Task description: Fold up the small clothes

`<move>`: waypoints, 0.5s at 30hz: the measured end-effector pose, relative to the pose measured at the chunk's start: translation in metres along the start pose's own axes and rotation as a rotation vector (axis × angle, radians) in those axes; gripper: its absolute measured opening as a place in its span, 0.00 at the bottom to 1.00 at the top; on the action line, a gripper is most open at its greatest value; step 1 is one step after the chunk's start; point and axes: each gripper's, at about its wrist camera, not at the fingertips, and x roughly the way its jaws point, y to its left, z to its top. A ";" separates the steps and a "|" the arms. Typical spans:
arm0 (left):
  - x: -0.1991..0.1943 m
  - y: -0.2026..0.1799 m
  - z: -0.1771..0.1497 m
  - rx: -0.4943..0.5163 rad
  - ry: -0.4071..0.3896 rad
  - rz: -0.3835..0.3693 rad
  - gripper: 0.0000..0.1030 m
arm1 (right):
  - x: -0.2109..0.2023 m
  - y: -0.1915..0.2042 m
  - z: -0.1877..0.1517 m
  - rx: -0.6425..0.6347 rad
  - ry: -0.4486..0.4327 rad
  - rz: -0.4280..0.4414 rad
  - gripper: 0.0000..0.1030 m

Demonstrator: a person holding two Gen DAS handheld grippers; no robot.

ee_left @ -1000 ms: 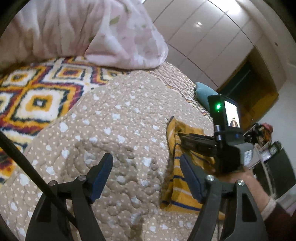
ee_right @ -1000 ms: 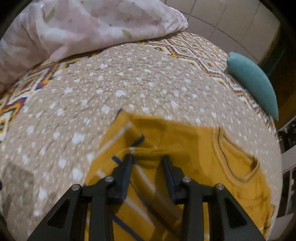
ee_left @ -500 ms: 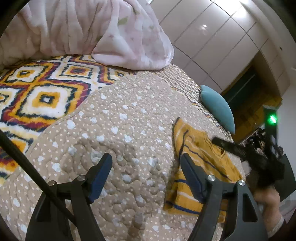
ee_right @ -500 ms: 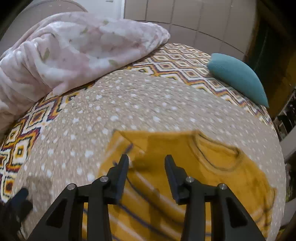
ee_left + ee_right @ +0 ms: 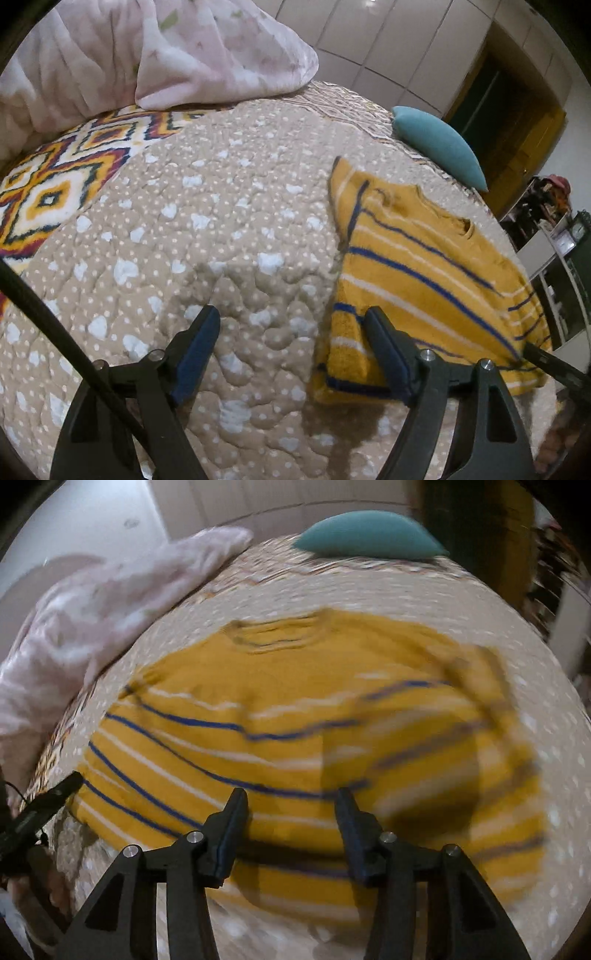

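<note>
A small mustard-yellow sweater (image 5: pixel 417 273) with blue and white stripes lies flat on the dotted beige quilt (image 5: pixel 207 229); one sleeve is folded in along its left edge. It fills the middle of the right wrist view (image 5: pixel 295 731), blurred by motion. My left gripper (image 5: pixel 295 354) is open and empty, low over the quilt, its right finger at the sweater's near left corner. My right gripper (image 5: pixel 288 827) is open and empty, just above the sweater's bottom hem.
A pink floral duvet (image 5: pixel 177 55) is heaped at the back left. A teal cushion (image 5: pixel 439 144) lies at the far edge of the bed. A patterned blanket (image 5: pixel 62 184) shows at the left. Wardrobe doors and shelves stand behind.
My right gripper let go of the sleeve, opened wider and pulled back to the sweater's bottom hem. My left gripper shifted right toward the sweater's near corner.
</note>
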 end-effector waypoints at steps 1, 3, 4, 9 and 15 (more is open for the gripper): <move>0.001 0.001 0.000 0.000 -0.002 0.000 0.78 | -0.007 -0.008 -0.004 0.012 0.001 -0.013 0.51; 0.003 0.001 -0.001 -0.001 -0.004 -0.003 0.80 | -0.025 -0.029 -0.015 0.034 -0.010 -0.073 0.53; 0.004 0.000 -0.002 0.002 -0.005 -0.003 0.81 | -0.033 -0.039 -0.017 0.050 -0.021 -0.062 0.53; 0.007 -0.006 -0.003 0.037 -0.004 0.010 0.86 | -0.085 -0.088 -0.028 0.173 -0.134 -0.056 0.54; 0.016 -0.017 -0.002 0.094 0.034 0.052 0.94 | -0.098 -0.103 -0.024 0.236 -0.192 0.052 0.54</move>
